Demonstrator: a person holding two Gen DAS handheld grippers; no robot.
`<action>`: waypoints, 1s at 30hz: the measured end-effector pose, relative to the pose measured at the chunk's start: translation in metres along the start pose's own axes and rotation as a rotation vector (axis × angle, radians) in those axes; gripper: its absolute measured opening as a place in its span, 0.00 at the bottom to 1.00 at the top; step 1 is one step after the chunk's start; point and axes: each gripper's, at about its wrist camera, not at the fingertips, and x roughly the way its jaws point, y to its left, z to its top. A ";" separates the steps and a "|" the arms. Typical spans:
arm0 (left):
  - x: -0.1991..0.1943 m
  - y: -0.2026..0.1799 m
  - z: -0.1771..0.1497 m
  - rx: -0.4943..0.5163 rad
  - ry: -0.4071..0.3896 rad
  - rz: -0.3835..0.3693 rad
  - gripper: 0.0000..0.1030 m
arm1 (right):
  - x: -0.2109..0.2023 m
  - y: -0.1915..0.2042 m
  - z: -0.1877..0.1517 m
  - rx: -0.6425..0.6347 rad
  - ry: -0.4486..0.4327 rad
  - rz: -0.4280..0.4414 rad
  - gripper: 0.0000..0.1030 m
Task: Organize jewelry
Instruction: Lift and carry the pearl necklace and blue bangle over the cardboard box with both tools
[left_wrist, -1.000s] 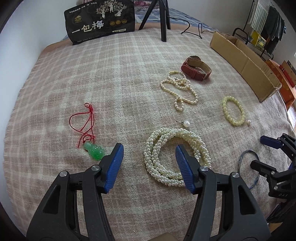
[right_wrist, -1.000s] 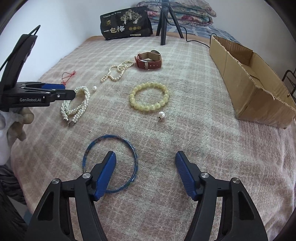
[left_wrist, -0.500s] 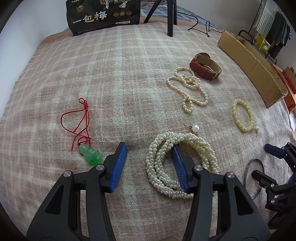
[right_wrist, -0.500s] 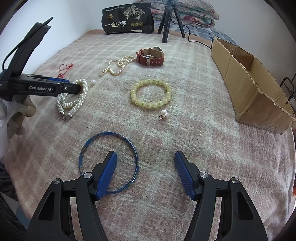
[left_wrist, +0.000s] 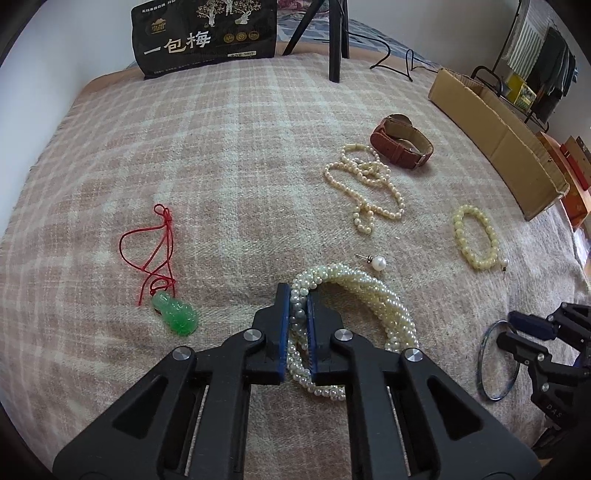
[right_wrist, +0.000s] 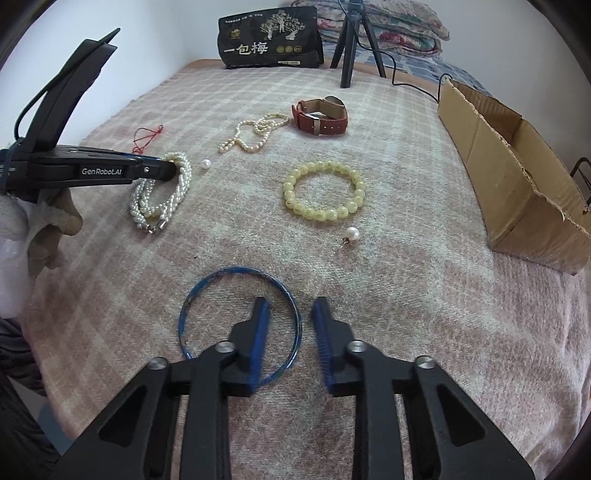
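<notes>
Your left gripper (left_wrist: 297, 295) has just closed, pinching the twisted multi-strand white pearl necklace (left_wrist: 373, 295).
Your right gripper (right_wrist: 290, 314) has been closing astride the thin blue bangle's (right_wrist: 207, 284) rim, pads not touching; your left pads hide the pinched strands.

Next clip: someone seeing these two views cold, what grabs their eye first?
Nearest the left wrist camera, the left gripper has just closed on the twisted multi-strand white pearl necklace lying on the pink plaid blanket. In the right view, the right gripper has been closing and straddles the rim of the thin blue bangle, pads not yet pressing it. An open cardboard box waits at the right edge.
</notes>
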 end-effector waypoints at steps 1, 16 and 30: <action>-0.001 0.000 -0.001 -0.001 -0.003 -0.001 0.06 | 0.000 0.000 0.000 0.002 0.001 0.003 0.08; -0.023 -0.007 0.000 0.032 -0.076 0.005 0.06 | -0.010 -0.004 0.000 0.028 -0.028 0.027 0.03; -0.076 -0.015 0.006 0.055 -0.215 -0.006 0.06 | -0.044 0.006 0.014 -0.021 -0.147 -0.005 0.03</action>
